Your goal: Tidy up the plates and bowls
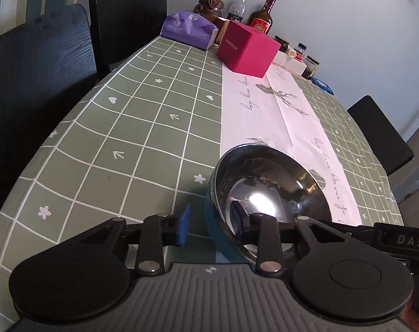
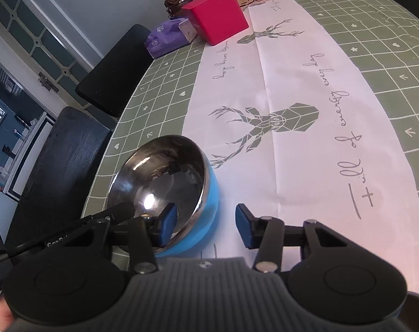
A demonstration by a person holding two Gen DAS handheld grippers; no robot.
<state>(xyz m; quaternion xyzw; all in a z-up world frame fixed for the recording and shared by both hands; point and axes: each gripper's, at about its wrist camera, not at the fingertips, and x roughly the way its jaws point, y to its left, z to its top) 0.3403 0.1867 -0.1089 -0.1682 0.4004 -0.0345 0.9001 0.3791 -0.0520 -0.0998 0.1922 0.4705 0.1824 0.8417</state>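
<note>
1. We see the blue-sided, steel-lined round bowl (image 2: 165,193) near the worktop (image 1: 112,144) edge, partly on the white deer-print runner (image 2: 292,110).
2. Left hand-held gripper (image 1: 211,222) straddles its left rim, pads apart, not pressing.
3. Right hand-held gripper (image 2: 205,227) straddles its right rim likewise.

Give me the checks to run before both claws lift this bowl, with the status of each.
1. Rim of the bowl sits between the left claw pads: ok.
2. The left claw presses the wall: not ok, its outer pad stands clear.
3. Rim sits between the right claw pads: ok.
4. The right claw presses the wall: not ok, a gap shows outside.
5. Bowl is empty: ok.
6. Bowl sits level on the tablecloth: cannot tell.
</note>
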